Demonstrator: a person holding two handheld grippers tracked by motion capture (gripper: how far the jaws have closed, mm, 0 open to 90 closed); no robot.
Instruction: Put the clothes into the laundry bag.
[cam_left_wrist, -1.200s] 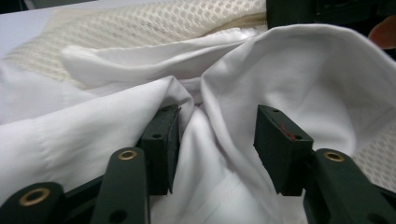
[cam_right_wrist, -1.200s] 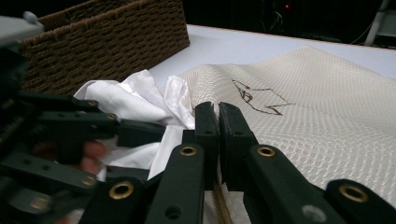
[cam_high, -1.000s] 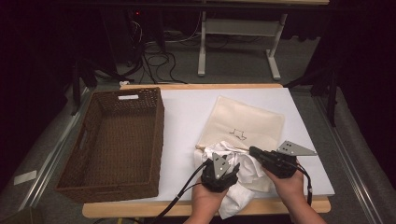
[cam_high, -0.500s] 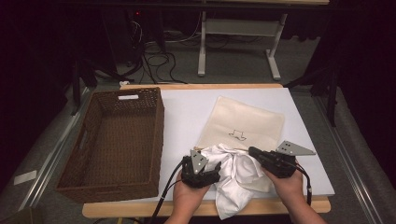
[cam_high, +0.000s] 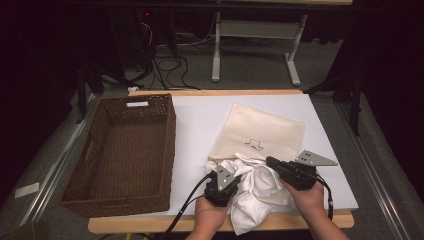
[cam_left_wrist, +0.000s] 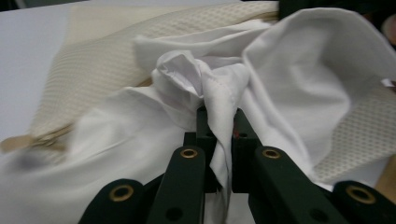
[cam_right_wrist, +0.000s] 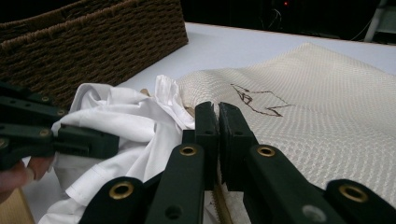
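White cloth (cam_high: 255, 192): thin, smooth, crumpled; lies at the open near edge of the bag (cam_high: 260, 132), partly over the table edge. Bag: cream mesh weave, flat, small line drawing. Left gripper (cam_left_wrist: 219, 140): jaws just closed, pinching a cloth fold. Right gripper (cam_right_wrist: 218, 135): clamped on the bag's edge; held part hidden. Basket (cam_high: 125, 150): brown wicker, rectangular, left of bag.

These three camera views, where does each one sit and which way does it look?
High view: above the person's side, looking forward and down on the table, wicker basket and both hands.
Left gripper view: rides the left gripper, looking along its jaws, shut on the white cloth.
Right gripper view: rides the right gripper, facing the cream mesh bag; its jaws pinch the bag's edge.
Both gripper views share cloth and bag.
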